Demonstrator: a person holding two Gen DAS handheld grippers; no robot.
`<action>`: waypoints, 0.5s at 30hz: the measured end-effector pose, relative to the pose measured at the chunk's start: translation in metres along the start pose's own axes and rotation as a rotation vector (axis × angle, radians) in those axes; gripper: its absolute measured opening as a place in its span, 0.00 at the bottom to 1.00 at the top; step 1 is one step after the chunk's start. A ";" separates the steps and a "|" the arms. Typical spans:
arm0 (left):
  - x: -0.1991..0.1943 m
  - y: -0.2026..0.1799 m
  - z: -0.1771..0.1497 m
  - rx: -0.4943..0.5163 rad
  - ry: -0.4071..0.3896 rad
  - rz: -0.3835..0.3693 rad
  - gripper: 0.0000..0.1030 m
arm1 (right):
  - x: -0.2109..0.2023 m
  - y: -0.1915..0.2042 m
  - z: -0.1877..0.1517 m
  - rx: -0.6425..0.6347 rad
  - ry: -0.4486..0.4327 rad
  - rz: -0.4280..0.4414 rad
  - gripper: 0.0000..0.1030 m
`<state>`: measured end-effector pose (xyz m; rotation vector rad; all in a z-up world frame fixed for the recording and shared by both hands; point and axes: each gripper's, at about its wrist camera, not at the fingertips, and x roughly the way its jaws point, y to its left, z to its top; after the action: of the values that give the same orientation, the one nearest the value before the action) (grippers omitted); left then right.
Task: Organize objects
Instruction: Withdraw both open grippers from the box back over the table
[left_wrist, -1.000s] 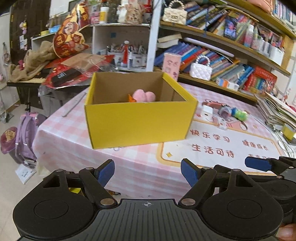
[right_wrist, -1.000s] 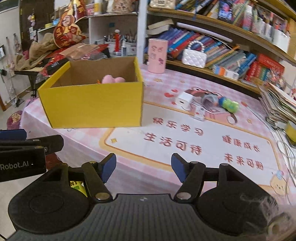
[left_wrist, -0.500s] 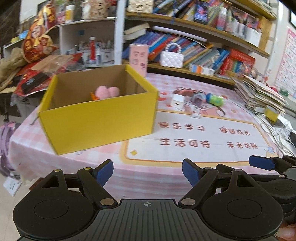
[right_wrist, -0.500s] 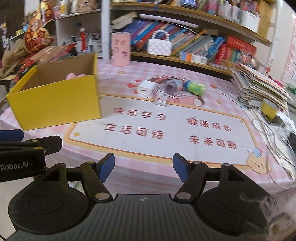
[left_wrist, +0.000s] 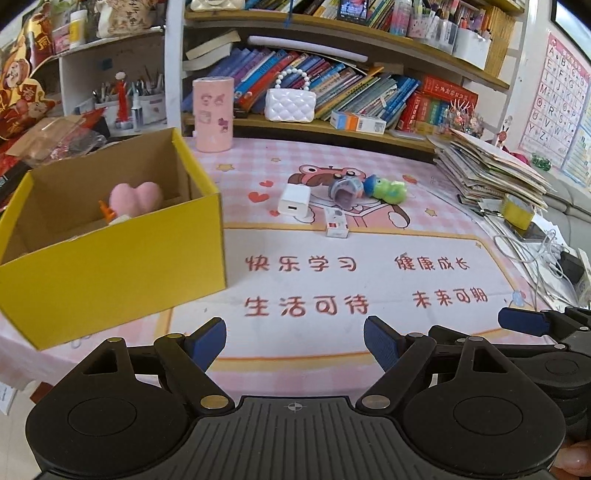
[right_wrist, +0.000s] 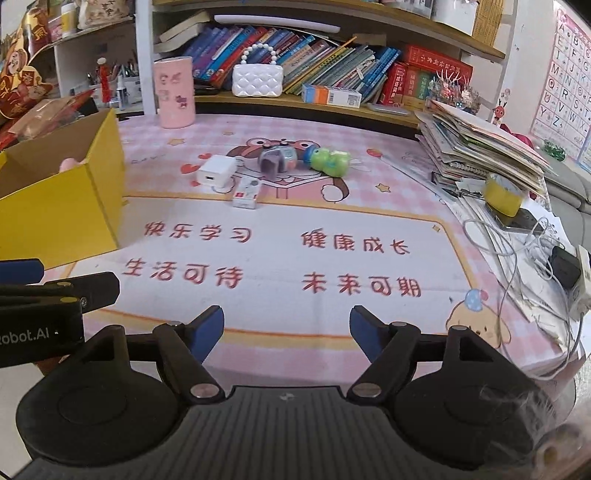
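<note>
Both empty: left hand-held gripper (left_wrist: 294, 341) spread wide, right hand-held gripper (right_wrist: 286, 328) opening. Take white charger (right_wrist: 216, 173), nearest the yellow box (right_wrist: 74, 192); square up first.

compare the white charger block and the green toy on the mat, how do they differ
The white charger block is a plain boxy cube with a port facing the camera; the green toy is rounded, bright green with a blue end, lying on its side. The charger block sits nearer the yellow box; the toy lies farther right. Both rest loose on the mat.
</note>
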<state>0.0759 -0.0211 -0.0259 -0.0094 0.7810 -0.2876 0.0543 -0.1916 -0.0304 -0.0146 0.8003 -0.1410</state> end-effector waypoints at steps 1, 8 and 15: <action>0.004 -0.002 0.003 -0.002 0.004 0.001 0.81 | 0.004 -0.003 0.003 0.000 0.004 -0.002 0.73; 0.036 -0.017 0.021 -0.018 0.043 0.001 0.81 | 0.032 -0.024 0.023 -0.009 0.038 -0.003 0.73; 0.061 -0.027 0.038 -0.044 0.063 0.031 0.81 | 0.062 -0.038 0.046 -0.034 0.060 0.021 0.73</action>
<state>0.1366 -0.0662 -0.0376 -0.0300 0.8492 -0.2422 0.1247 -0.2394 -0.0399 -0.0341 0.8622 -0.1080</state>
